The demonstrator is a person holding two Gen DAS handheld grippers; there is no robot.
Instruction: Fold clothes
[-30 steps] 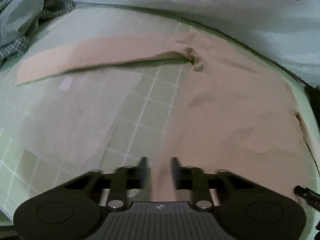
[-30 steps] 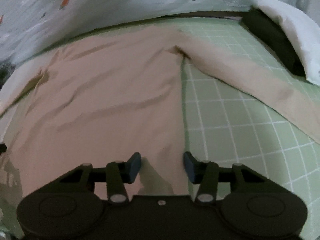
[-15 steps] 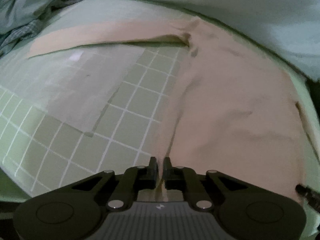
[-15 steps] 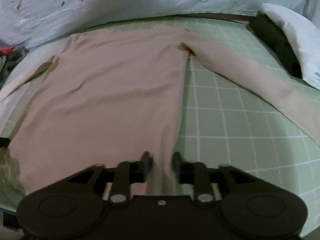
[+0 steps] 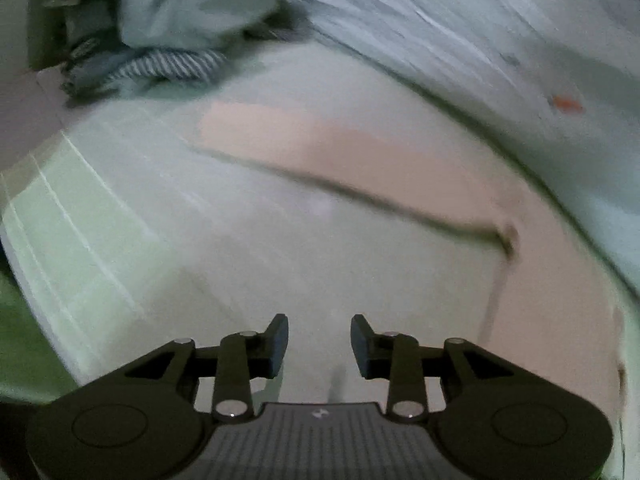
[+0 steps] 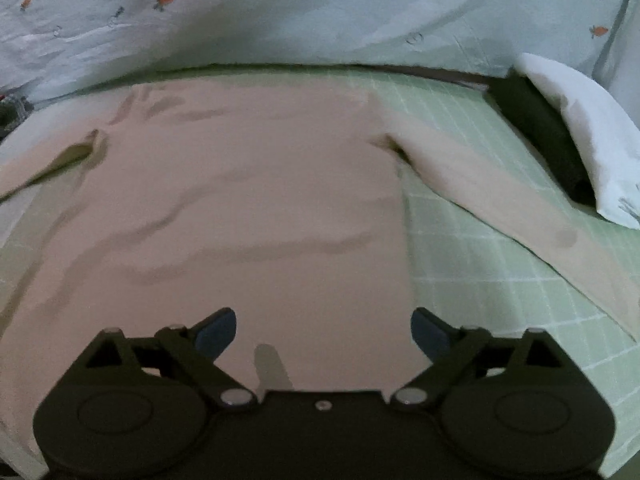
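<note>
Lying flat, smooth beige shirt [image 6: 248, 208], gridded sheet [image 6: 480, 272]

This is a bedroom in a home. The work surface is a bed [image 6: 500, 264] covered with a pale green sheet printed in a white grid. A light quilt [image 6: 320, 12] with small orange carrot motifs is bunched along its far side, a white pillow [image 6: 580, 132] lies at the right corner, and a heap of loose clothes [image 5: 168, 40] sits at the far left.
</note>
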